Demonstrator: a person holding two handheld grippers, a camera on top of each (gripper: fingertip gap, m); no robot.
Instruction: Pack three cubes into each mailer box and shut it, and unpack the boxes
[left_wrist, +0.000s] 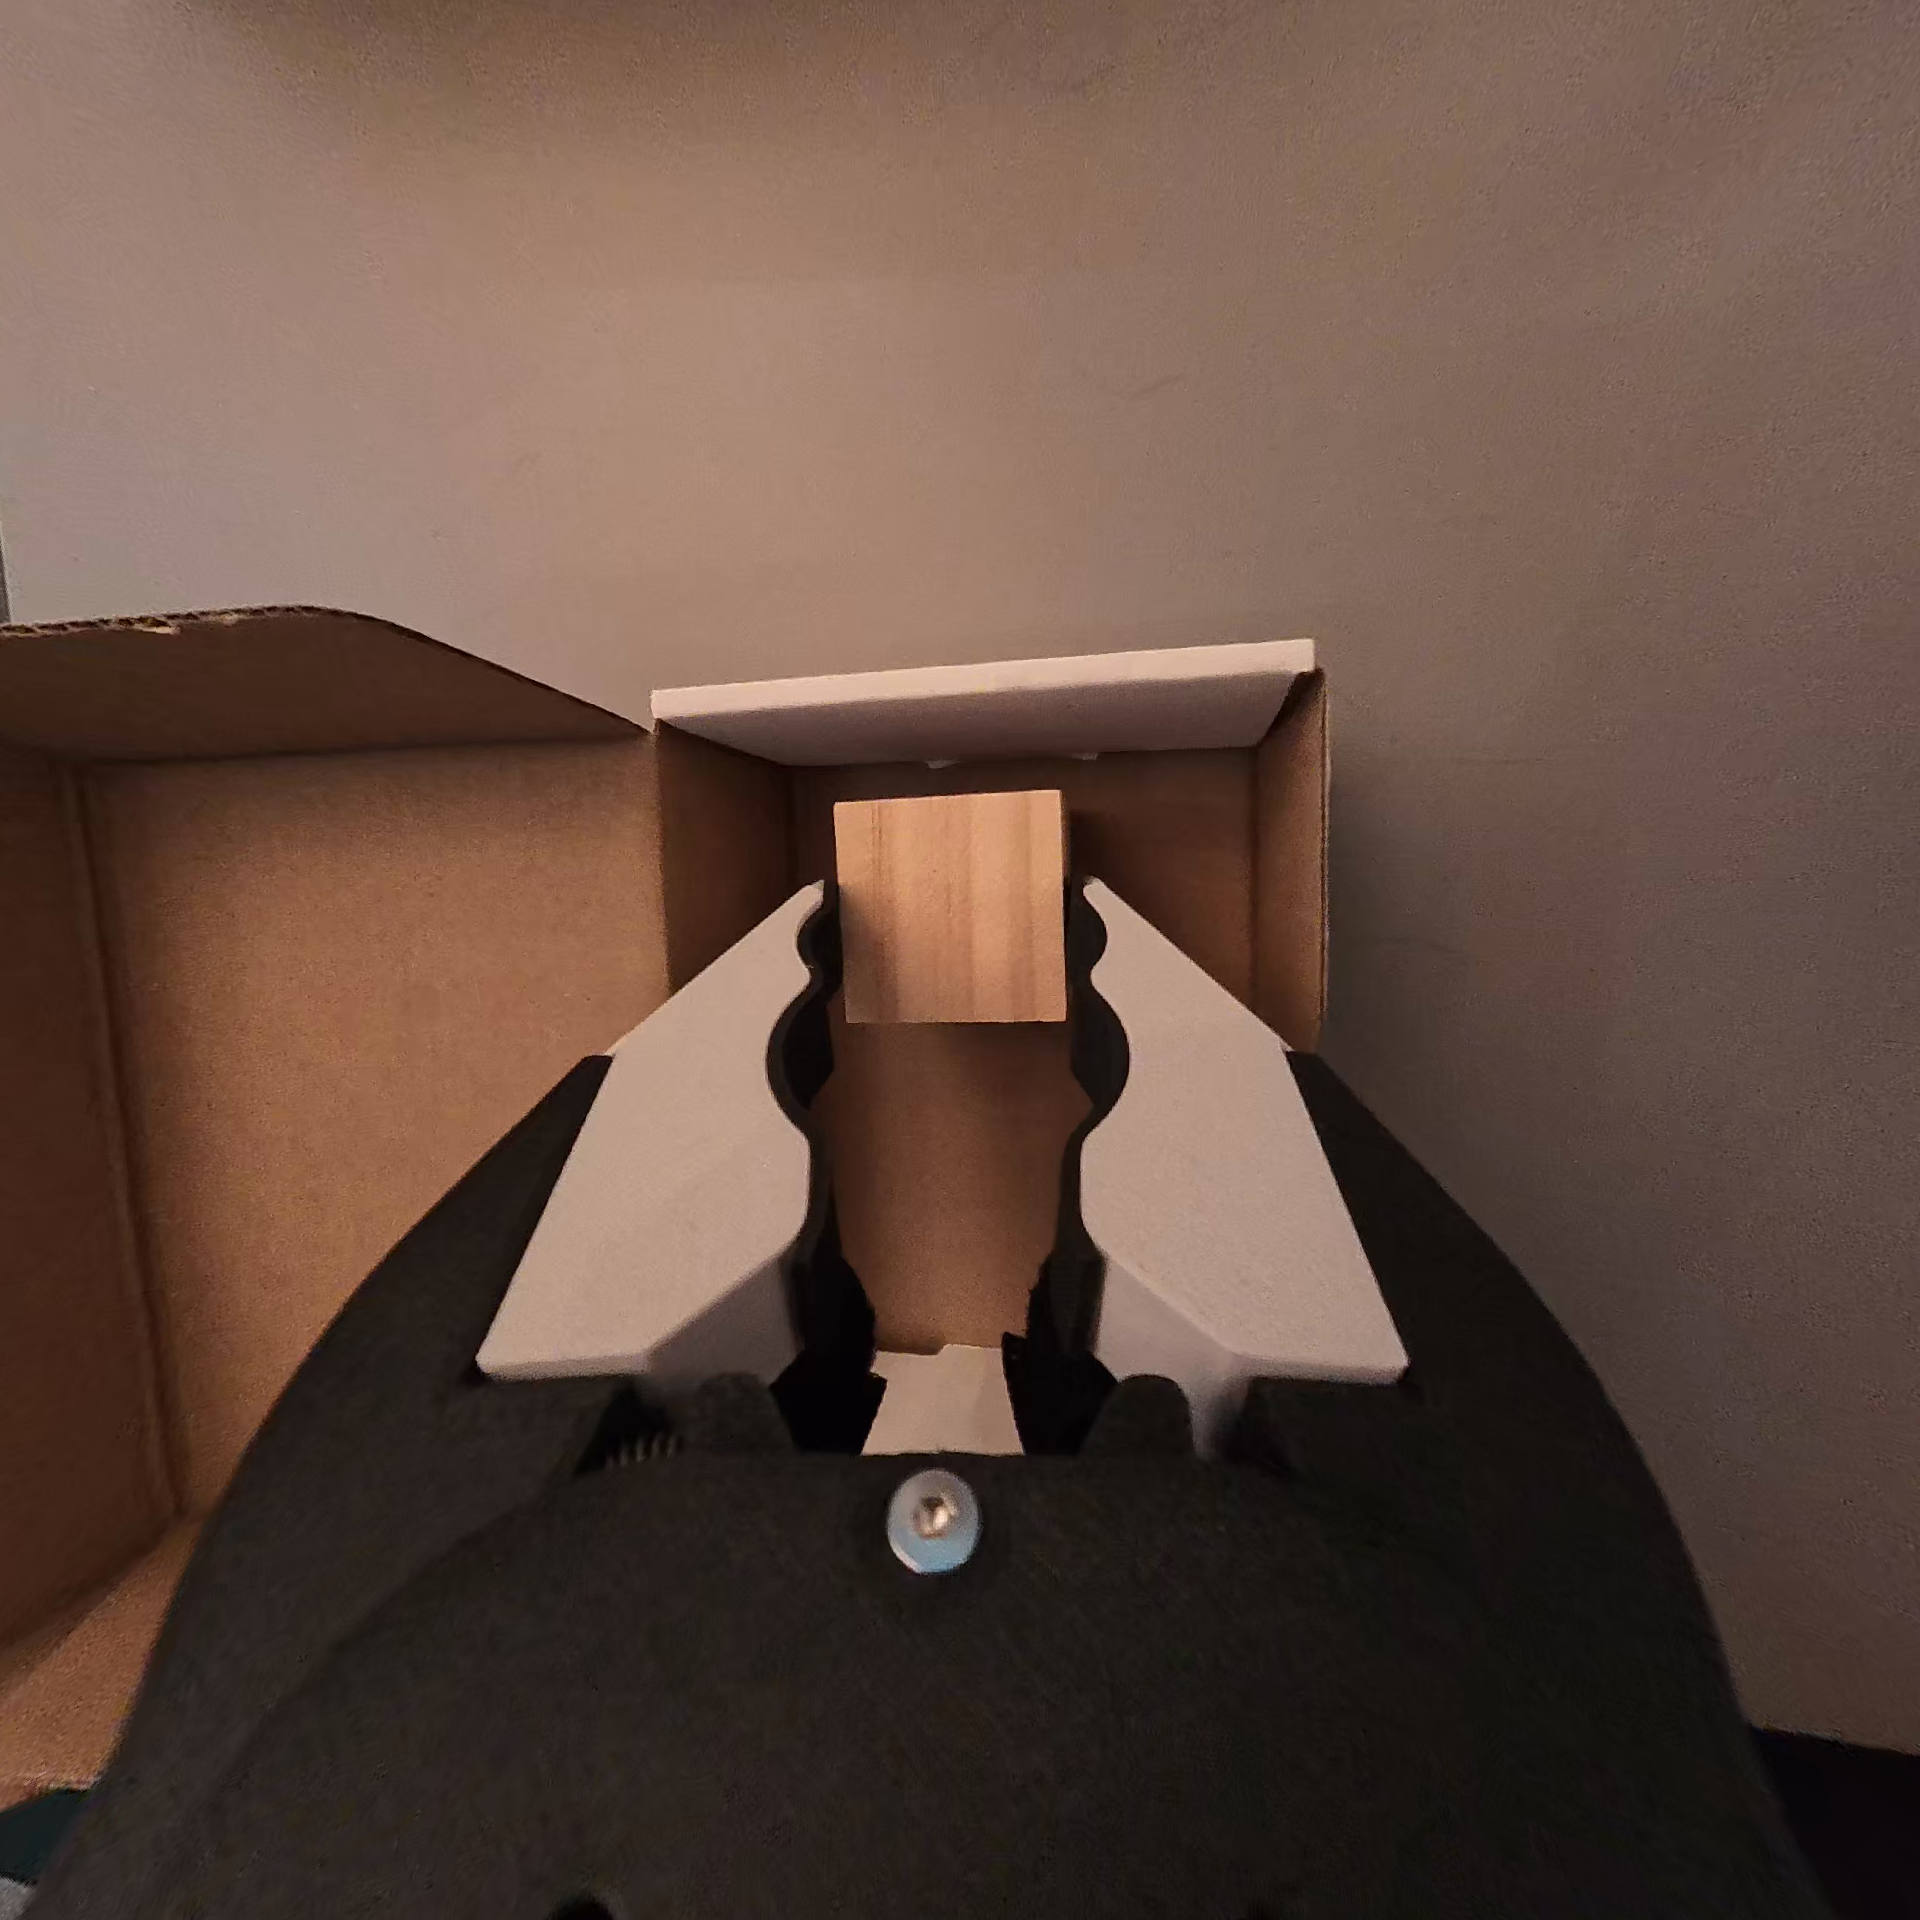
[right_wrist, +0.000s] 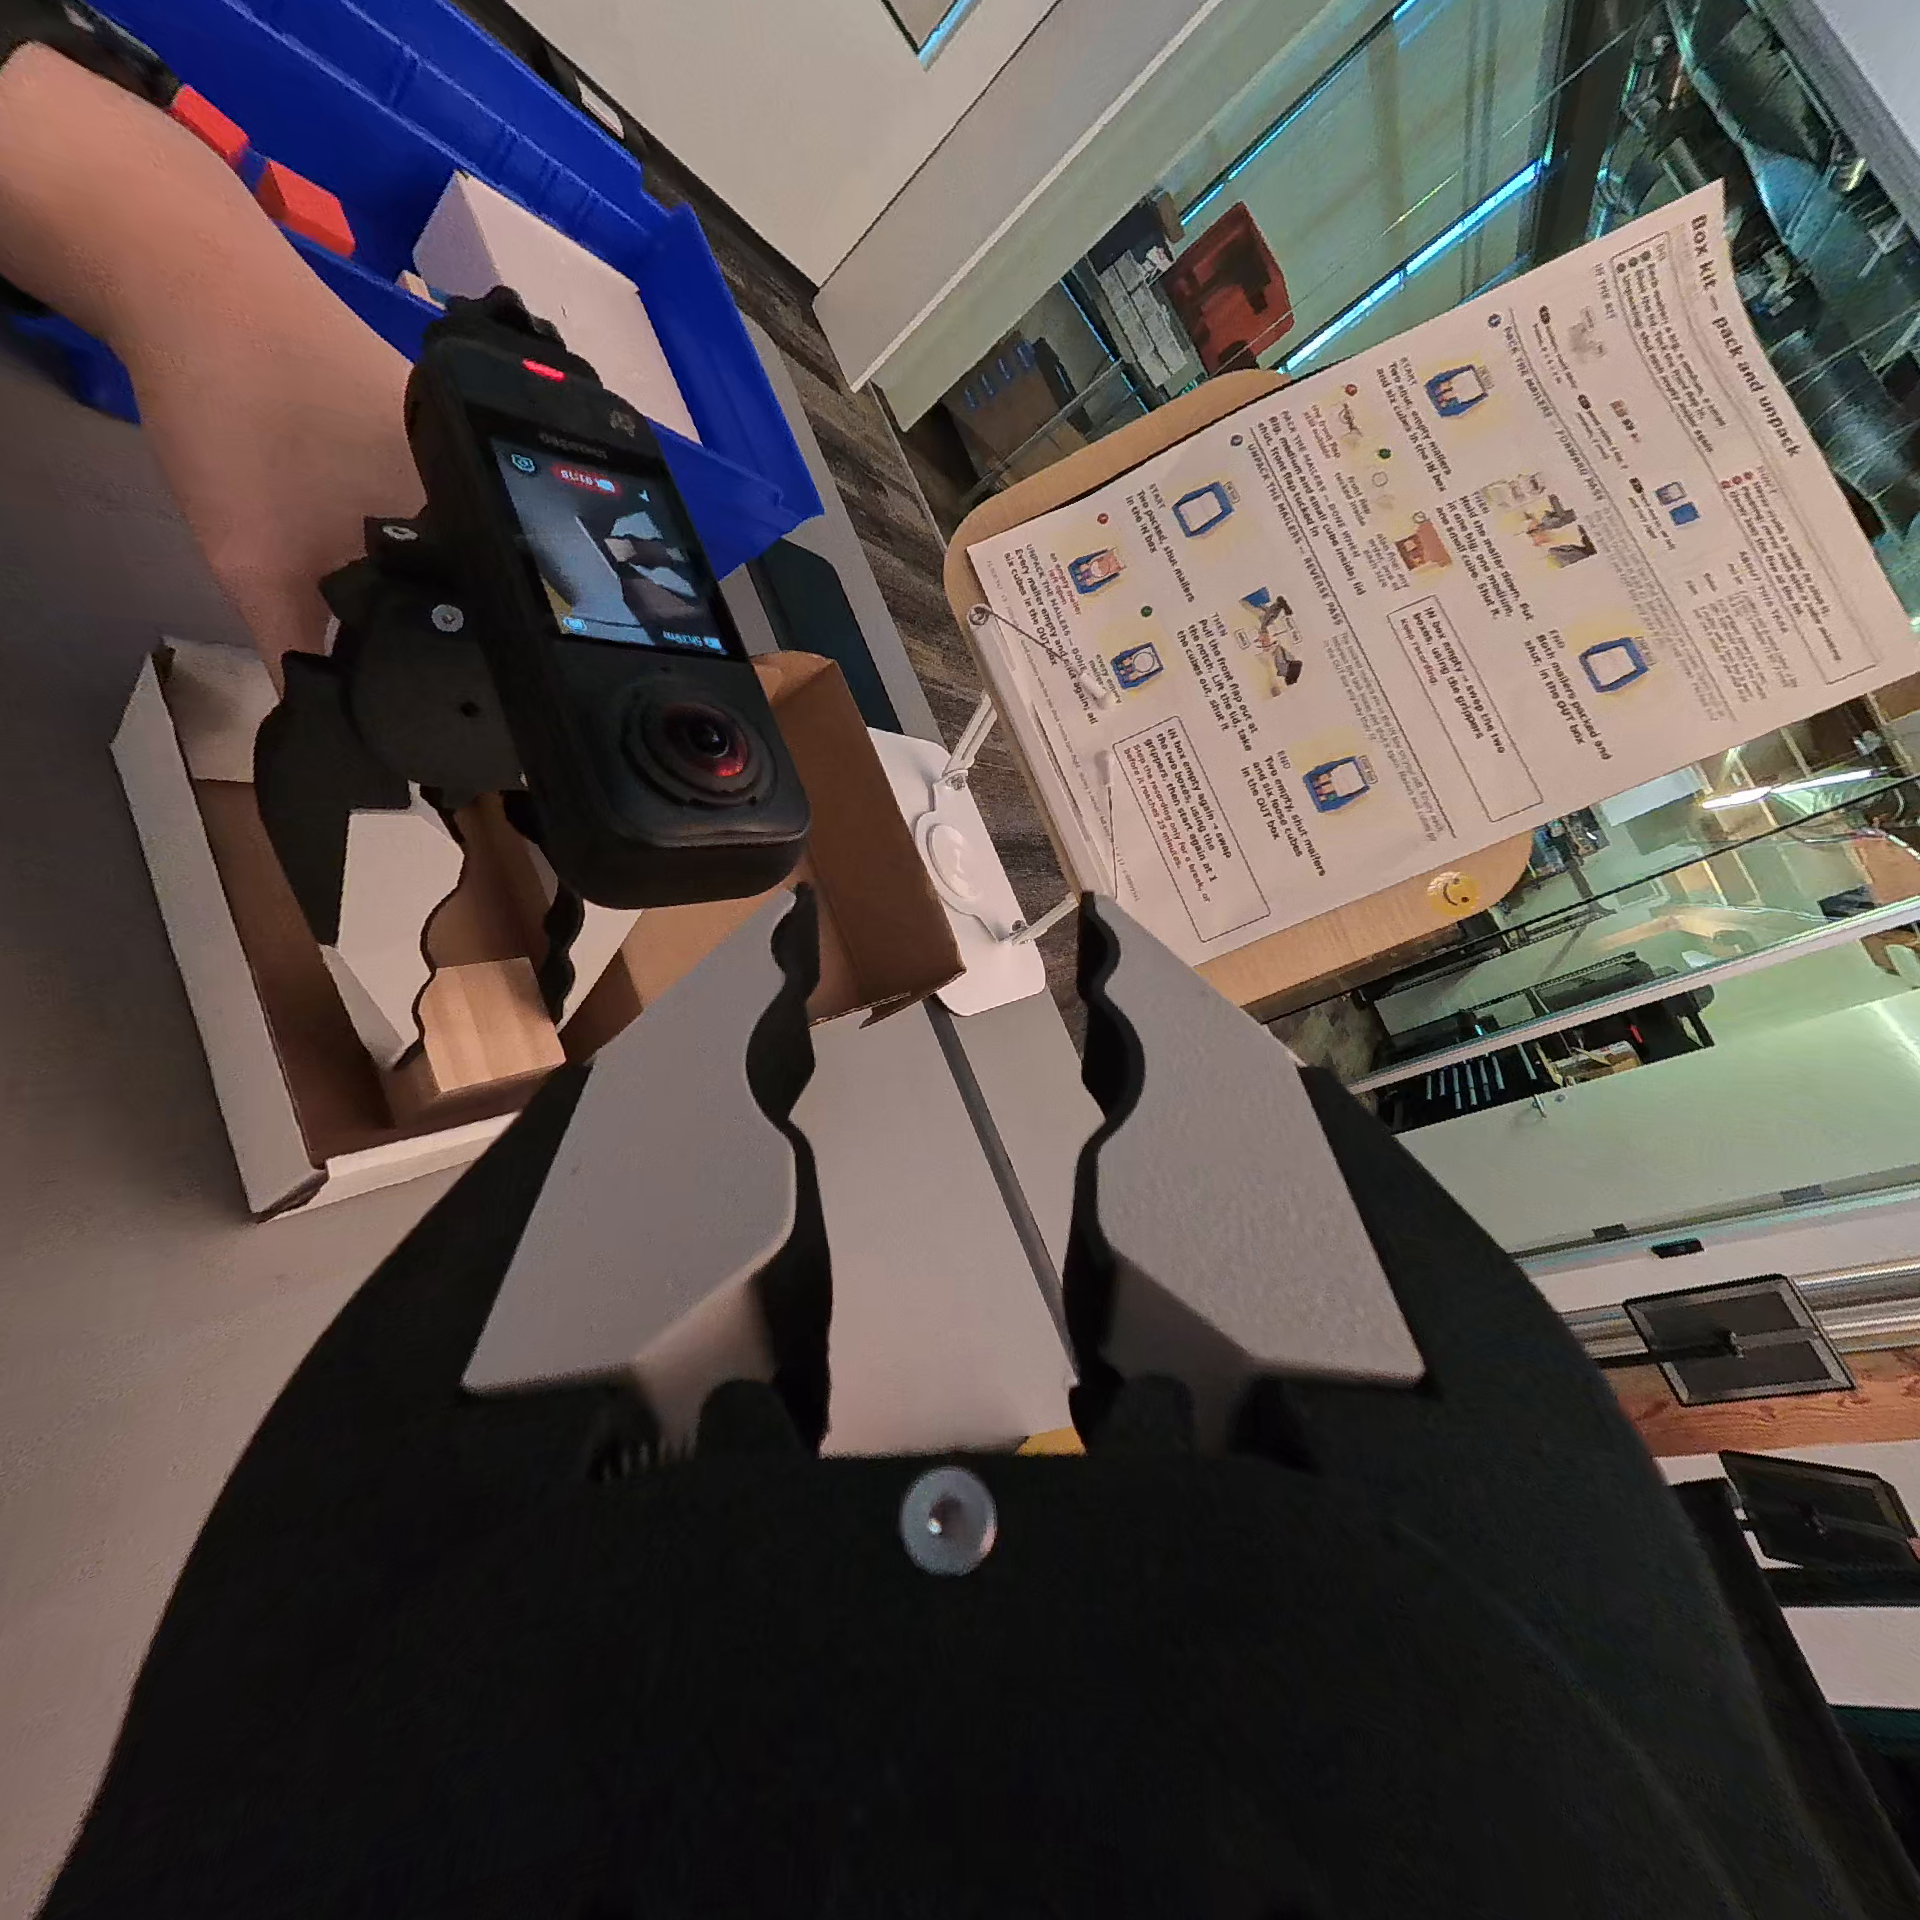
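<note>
A wooden cube (left_wrist: 951, 904) was gripped by the left gripper (left_wrist: 951, 914) inside the open mailer box (left_wrist: 1288, 883), probably for placing or removal, while the right gripper (right_wrist: 940, 925) was held released beside the box.

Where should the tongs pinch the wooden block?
Pinch the pale square wooden cube on its two flat, upright side faces, coming in through the open white-and-brown cardboard mailer box's open top. The left tongs already pinch it that way.
</note>
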